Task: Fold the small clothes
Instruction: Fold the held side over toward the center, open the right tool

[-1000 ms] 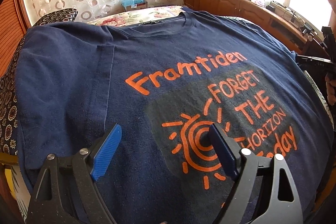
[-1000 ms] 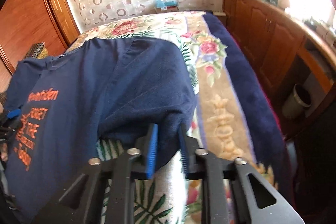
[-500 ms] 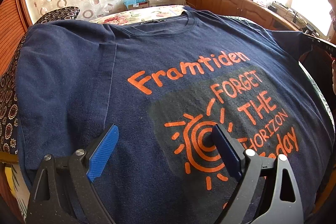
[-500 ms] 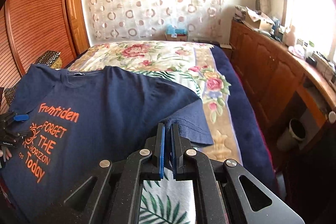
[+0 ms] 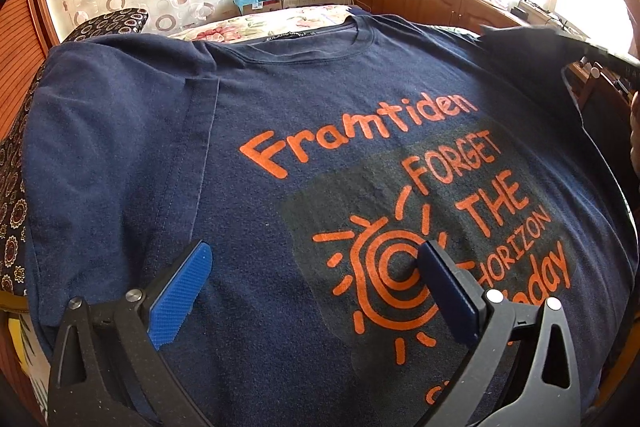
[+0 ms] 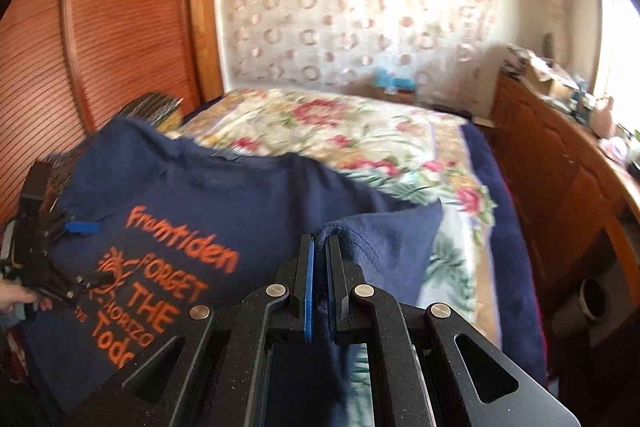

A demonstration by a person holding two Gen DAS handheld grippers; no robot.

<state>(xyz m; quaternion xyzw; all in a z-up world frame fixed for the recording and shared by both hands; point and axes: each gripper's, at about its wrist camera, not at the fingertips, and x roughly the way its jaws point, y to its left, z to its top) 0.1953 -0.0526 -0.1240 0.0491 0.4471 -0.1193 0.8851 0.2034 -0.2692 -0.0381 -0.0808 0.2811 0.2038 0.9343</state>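
One navy T-shirt (image 5: 304, 155), two tongs: left tongs (image 5: 312, 267) opening, right tongs (image 6: 318, 267) clamping its sleeve (image 6: 384, 239)

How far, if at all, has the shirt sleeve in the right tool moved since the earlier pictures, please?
Yes: the sleeve, pinched in the right tool, has been lifted off the floral bedspread and toward the shirt's print.

Beyond the navy T-shirt (image 6: 224, 211), the flowered bed (image 6: 360, 131) lies bare right up to the curtain (image 6: 352, 7), so my claws could pass freely there. Right of the T-shirt, wooden cabinets (image 6: 560, 195) hem the bedside; left of it, a slatted wardrobe (image 6: 80, 39) and patterned cushion (image 5: 108, 23) crowd close.
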